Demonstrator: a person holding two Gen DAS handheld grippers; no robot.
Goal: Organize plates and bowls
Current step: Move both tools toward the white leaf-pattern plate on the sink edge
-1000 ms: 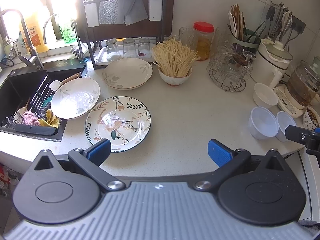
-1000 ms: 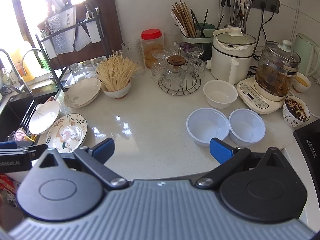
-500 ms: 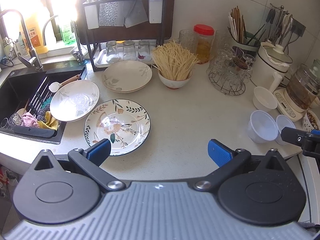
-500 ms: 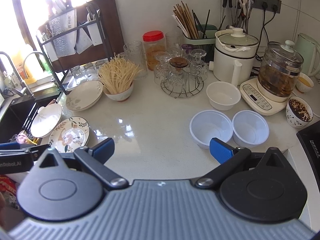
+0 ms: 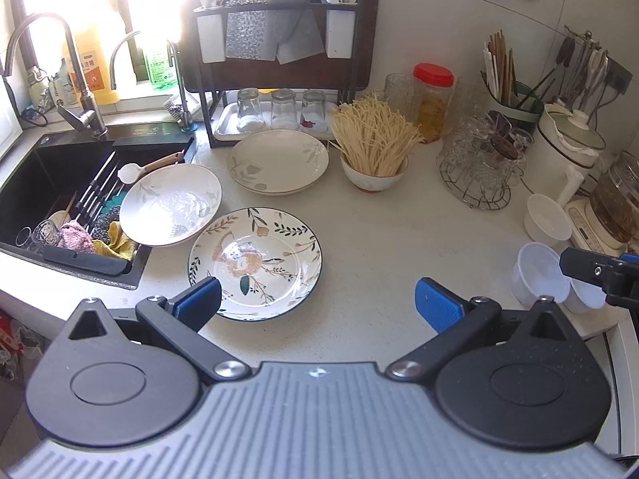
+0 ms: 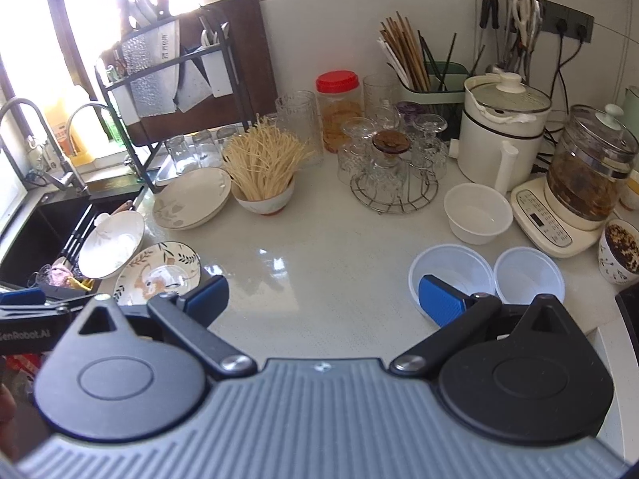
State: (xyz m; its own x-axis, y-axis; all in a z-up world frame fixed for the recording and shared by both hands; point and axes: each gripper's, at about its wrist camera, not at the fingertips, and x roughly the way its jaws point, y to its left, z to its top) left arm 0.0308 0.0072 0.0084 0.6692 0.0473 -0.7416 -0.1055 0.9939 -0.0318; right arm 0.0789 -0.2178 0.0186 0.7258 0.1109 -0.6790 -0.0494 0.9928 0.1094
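Note:
A floral plate [image 5: 255, 261] lies on the counter just beyond my open left gripper [image 5: 317, 303], near its left finger. A pale plate [image 5: 171, 204] leans over the sink edge, and two stacked plates [image 5: 278, 159] sit further back. In the right wrist view my open right gripper [image 6: 323, 299] hovers empty above the counter. Its right finger overlaps a clear plastic bowl [image 6: 451, 269], beside a second plastic bowl [image 6: 529, 275] and a white bowl [image 6: 478, 211]. The floral plate [image 6: 157, 271] shows at the left there.
A black sink [image 5: 52, 183] with utensils is at the left. A bowl of noodles [image 5: 373, 147], a glass rack [image 5: 477, 167], a dish rack [image 5: 275, 60], a cooker [image 6: 503, 131] and a glass kettle [image 6: 587, 175] line the back. The counter's front edge runs below both grippers.
Both grippers have pulled back and risen a little, so the plates and bowls look slightly smaller and further off. Both stay open; no dish has moved.

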